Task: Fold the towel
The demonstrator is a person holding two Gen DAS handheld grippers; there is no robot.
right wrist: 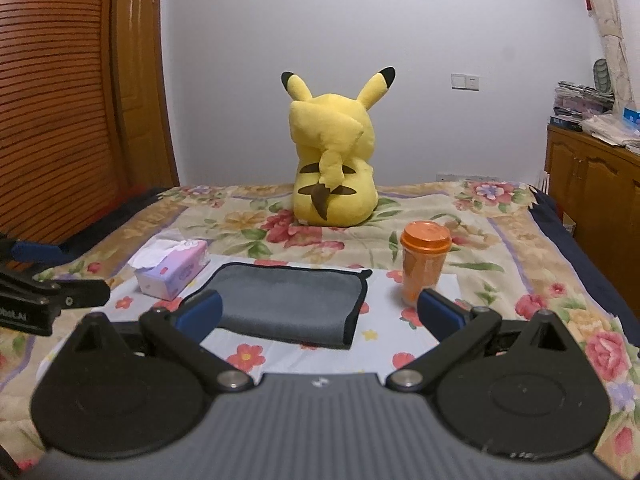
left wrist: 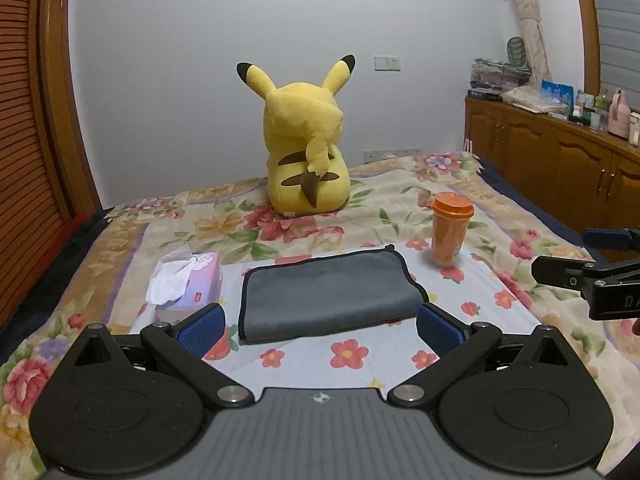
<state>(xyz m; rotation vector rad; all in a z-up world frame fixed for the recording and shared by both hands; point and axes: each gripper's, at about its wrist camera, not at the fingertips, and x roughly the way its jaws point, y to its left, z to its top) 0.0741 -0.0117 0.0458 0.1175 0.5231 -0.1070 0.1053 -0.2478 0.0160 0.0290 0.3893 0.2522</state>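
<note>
A grey towel (left wrist: 326, 294) with a black hem lies folded flat on the floral bedspread; it also shows in the right wrist view (right wrist: 288, 304). My left gripper (left wrist: 320, 326) is open and empty, its blue pads just in front of the towel's near edge. My right gripper (right wrist: 320, 314) is open and empty, hovering near the towel's near edge, slightly right of it. The right gripper shows at the right edge of the left wrist view (left wrist: 560, 256). The left gripper shows at the left edge of the right wrist view (right wrist: 60, 276).
A tissue box (left wrist: 188, 280) (right wrist: 172, 272) sits left of the towel. An orange lidded cup (left wrist: 450, 228) (right wrist: 424, 262) stands to its right. A yellow Pikachu plush (left wrist: 308, 148) (right wrist: 334, 160) sits at the far side of the bed. Wooden cabinets (left wrist: 560, 160) stand on the right.
</note>
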